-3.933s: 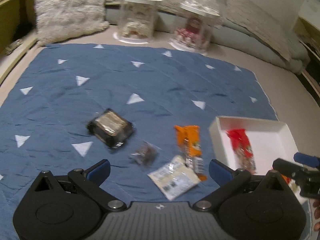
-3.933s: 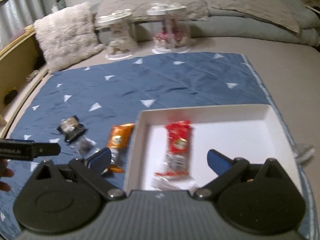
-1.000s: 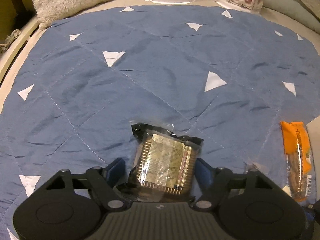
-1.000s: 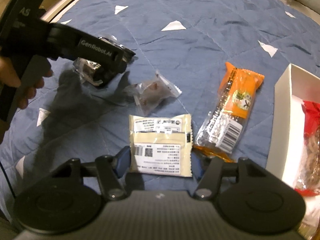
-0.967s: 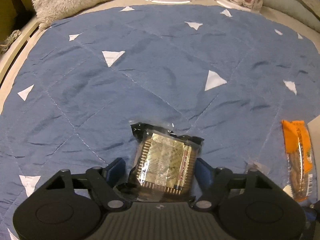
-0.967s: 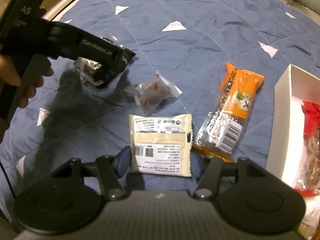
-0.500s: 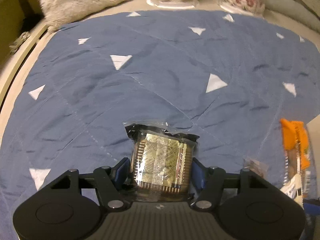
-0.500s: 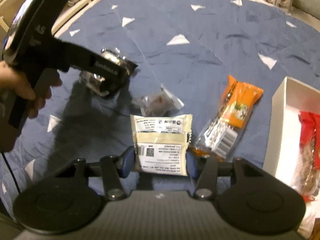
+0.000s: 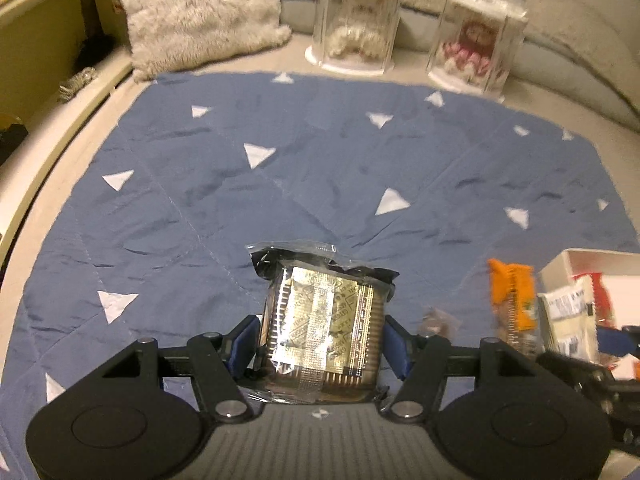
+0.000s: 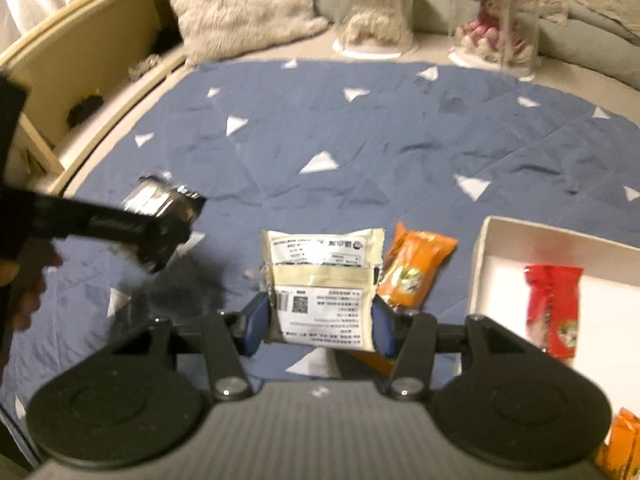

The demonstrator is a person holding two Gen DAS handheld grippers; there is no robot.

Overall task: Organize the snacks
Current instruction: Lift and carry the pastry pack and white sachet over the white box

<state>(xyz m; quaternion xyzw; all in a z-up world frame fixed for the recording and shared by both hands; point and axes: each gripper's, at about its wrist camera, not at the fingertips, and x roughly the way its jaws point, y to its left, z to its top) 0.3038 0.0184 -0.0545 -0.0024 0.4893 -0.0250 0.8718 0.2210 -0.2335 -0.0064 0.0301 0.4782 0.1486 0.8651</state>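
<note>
Gold-foil packet [image 9: 322, 326] and cream packet [image 10: 322, 282], each jaw-clamped, now seemingly lifted off blanket [image 9: 224, 208].

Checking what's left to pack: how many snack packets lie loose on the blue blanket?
2: the orange packet beside the white box, and a small clear packet left of it. More may be hidden.

Five snack packets [image 10: 324, 276], perhaps six, one box [image 10: 478, 264], two display cases [image 9: 356, 28], one pillow [image 9: 200, 12].
</note>
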